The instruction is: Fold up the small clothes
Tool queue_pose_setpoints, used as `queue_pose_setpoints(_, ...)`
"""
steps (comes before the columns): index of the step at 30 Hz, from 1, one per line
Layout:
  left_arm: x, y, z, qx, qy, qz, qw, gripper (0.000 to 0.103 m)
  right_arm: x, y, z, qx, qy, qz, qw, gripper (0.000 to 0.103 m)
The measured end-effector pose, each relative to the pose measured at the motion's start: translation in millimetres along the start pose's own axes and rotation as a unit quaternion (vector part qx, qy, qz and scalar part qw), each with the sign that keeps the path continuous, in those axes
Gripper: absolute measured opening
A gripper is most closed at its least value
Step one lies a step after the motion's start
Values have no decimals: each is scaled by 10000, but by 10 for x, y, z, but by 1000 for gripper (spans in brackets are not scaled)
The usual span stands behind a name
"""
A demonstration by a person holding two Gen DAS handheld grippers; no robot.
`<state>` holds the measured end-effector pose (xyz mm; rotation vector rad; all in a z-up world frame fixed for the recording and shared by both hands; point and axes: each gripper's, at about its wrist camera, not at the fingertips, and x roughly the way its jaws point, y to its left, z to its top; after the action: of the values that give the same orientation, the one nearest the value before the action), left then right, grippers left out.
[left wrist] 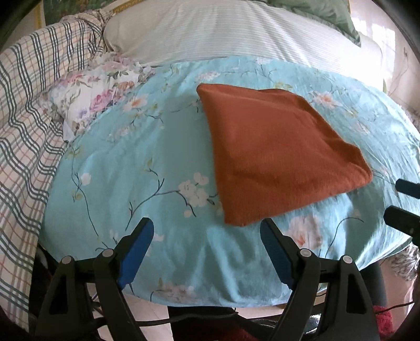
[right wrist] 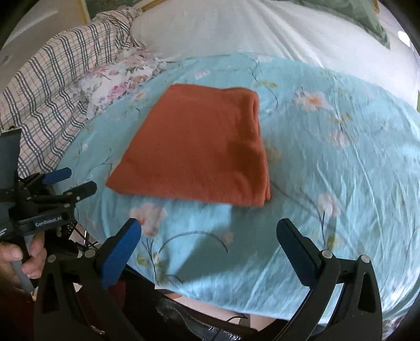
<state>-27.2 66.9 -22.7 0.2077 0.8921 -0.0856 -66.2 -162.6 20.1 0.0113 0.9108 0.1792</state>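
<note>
A rust-orange garment (left wrist: 278,154) lies folded into a flat rectangle on the light blue floral sheet (left wrist: 147,162). The same garment (right wrist: 199,149) shows in the right wrist view with its thick folded edge on the right. My left gripper (left wrist: 207,228) hovers just short of the garment's near corner, open, nothing between its blue pads. My right gripper (right wrist: 207,228) stands wide open above the sheet (right wrist: 341,157), short of the garment's near edge, holding nothing. The left gripper (right wrist: 71,181) appears at the left of the right wrist view, held by a hand (right wrist: 23,262).
A crumpled floral cloth (left wrist: 97,97) lies at the sheet's far left, beside a plaid blanket (left wrist: 29,110). A white striped cover (left wrist: 223,31) and a green pillow (left wrist: 325,13) lie beyond. The bed's near edge runs below both grippers, with floor underneath.
</note>
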Motion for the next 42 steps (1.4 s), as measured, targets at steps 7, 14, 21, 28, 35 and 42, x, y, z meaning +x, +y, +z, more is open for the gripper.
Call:
queue_pose_setpoints(7,19,9,121,-30,-62,131,9999,86,38,-40,193,-101,-34,-56,9999,103)
queue_pose_setpoints(14,24,-1,195,-49,-113,158,9998,87,102,4,352,-270,-58,16,9996,103)
queue_pose_setpoints(21,-7,-2,191,-54,-109,194,9997,87,146,68,337,-365,49,94,9993,103)
queue_pose_setpoints(28,-21,-48,168,-38,-69,235,9997,87,182,43,320,-377,133,84,9992,103)
queue_pose_setpoints(35,-4,-33,150,7,-48,221,9997,87,186,8,330,-382,147,66,9991,103)
queue_pose_setpoints(42,26,6,163,61,-30,200,9998,87,169,10,342,-386,129,12,9992,103)
